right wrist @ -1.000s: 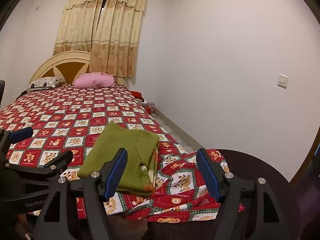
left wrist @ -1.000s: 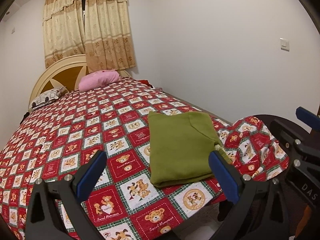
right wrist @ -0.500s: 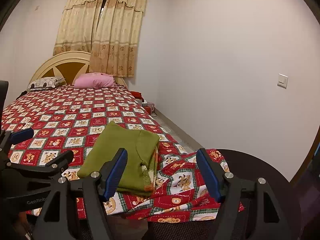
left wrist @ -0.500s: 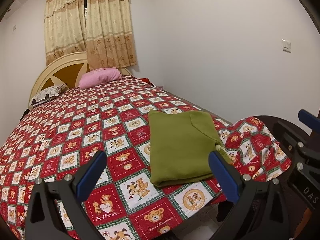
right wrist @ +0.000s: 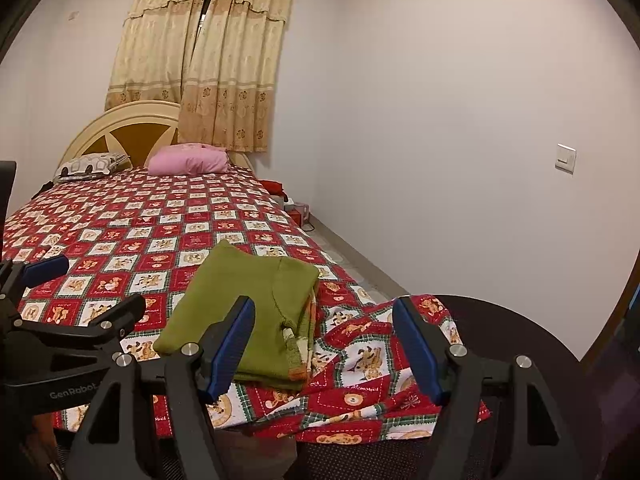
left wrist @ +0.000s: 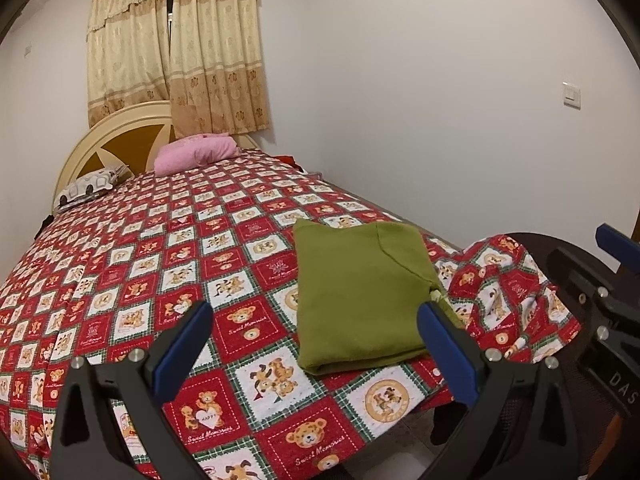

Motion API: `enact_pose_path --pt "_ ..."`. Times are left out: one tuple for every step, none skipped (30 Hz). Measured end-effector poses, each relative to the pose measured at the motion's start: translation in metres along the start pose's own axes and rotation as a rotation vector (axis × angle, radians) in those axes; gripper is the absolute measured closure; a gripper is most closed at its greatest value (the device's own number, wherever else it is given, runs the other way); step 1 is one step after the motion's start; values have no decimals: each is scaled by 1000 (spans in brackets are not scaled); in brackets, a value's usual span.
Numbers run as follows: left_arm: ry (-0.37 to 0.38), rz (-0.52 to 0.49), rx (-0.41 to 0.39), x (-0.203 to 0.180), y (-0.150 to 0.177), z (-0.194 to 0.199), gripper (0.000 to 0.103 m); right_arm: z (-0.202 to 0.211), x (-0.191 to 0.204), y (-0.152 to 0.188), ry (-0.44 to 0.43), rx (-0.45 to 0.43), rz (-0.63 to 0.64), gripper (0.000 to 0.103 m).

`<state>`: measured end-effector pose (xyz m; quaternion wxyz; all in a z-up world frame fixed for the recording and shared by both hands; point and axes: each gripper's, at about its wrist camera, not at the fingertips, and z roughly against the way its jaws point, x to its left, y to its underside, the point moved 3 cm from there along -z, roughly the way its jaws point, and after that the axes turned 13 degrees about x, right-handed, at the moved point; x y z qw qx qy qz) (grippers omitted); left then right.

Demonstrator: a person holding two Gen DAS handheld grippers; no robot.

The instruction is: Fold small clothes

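Note:
A green garment point(left wrist: 360, 288) lies folded into a flat rectangle near the foot corner of the bed; it also shows in the right wrist view point(right wrist: 248, 312). My left gripper point(left wrist: 316, 348) is open and empty, held above the bed's foot edge, the garment just beyond its right finger. My right gripper point(right wrist: 324, 348) is open and empty, near the garment's front right corner. Each gripper shows at the edge of the other's view.
The bed has a red teddy-bear patchwork cover point(left wrist: 160, 264) whose corner drapes over a dark round chair point(right wrist: 500, 320). A pink pillow point(left wrist: 196, 154) and a patterned pillow point(left wrist: 88, 188) lie at the headboard. A white wall runs along the right side.
Both grippers stay open and almost still; the left view has shifted only slightly. The green garment has not moved.

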<state>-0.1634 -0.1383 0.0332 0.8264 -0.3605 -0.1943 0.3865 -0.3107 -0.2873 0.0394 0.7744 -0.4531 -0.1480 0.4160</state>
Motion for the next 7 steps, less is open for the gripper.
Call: enact_pose_path --pt "-3 3 2 0 0 0 0 0 0 1 0 2 -3 31" --pt "-5 4 3 1 0 0 0 -1 0 1 1 3 -5 31" --pt "-7 6 4 1 -1 0 0 -2 -1 1 2 4 -8 31" --pt "-7 7 4 1 0 0 0 -2 -1 2 3 7 -12 31" --pt "-8 7 4 1 0 0 0 -3 -3 2 2 11 -18 31" --pt "-10 7 4 2 0 0 0 -4 -4 3 1 14 -24 31" --pt "-12 8 4 2 -1 -1 0 -4 -5 3 2 17 -29 31"
